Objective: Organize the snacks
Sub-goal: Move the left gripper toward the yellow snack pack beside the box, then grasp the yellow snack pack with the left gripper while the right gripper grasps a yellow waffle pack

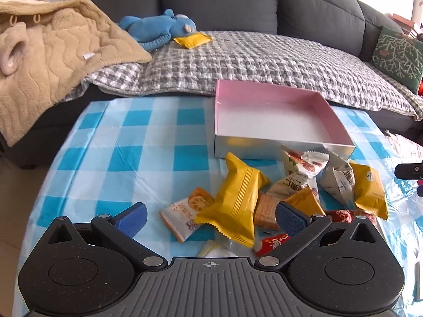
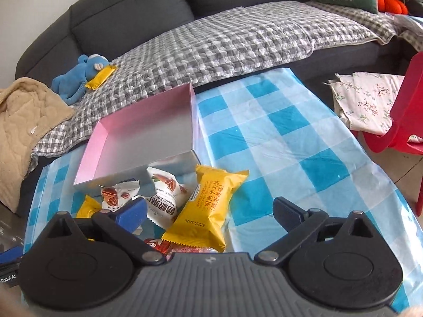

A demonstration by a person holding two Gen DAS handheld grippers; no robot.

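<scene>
A pile of snack packets lies on the blue checked tablecloth (image 1: pixel 132 158) in front of an empty pink-lined box (image 1: pixel 269 121). In the left wrist view my left gripper (image 1: pixel 210 216) is open, its fingers either side of a yellow packet (image 1: pixel 235 200) and an orange-and-white packet (image 1: pixel 185 216). White pecan packets (image 1: pixel 304 163) and another yellow packet (image 1: pixel 368 192) lie to the right. In the right wrist view my right gripper (image 2: pixel 210 211) is open above a yellow waffle packet (image 2: pixel 206 208), with a white pecan packet (image 2: pixel 164 200) and the box (image 2: pixel 142 132) beyond.
A grey sofa (image 1: pixel 224 0) with a checked quilt (image 1: pixel 251 60) stands behind the table. On it lie a blue plush toy (image 1: pixel 158 29), a stray yellow packet (image 1: pixel 193 39) and a tan blanket (image 1: pixel 47 60). A red chair (image 2: pixel 407 111) stands to the right.
</scene>
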